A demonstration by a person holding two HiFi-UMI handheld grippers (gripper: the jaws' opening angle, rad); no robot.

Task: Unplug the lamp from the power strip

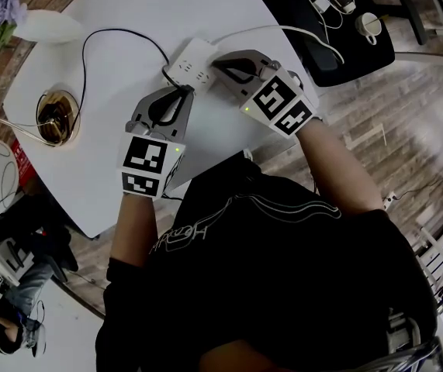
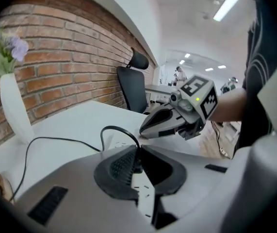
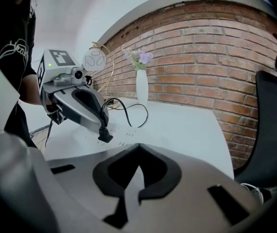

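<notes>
A white power strip (image 1: pixel 192 56) lies on the white table (image 1: pixel 112 169), near its right side. In the right gripper view a black plug (image 3: pixel 104 136) stands in the strip. My left gripper (image 1: pixel 182 91) is shut on that plug (image 2: pixel 136 165). The plug's black cord (image 1: pixel 89 41) loops away to the gold lamp (image 1: pixel 57 117) at the table's left. My right gripper (image 1: pixel 219 64) is shut, its tips resting on the strip's near end, opposite the left gripper (image 3: pixel 103 125). In the left gripper view the right gripper (image 2: pixel 143 130) sits just beyond the plug.
A white vase (image 1: pixel 46 25) with purple flowers stands at the table's far left by the brick wall (image 3: pixel 216 47). A white cable (image 1: pixel 283 29) runs from the strip towards a black office chair (image 1: pixel 337 29). The table edge (image 1: pixel 229 157) lies just in front of me.
</notes>
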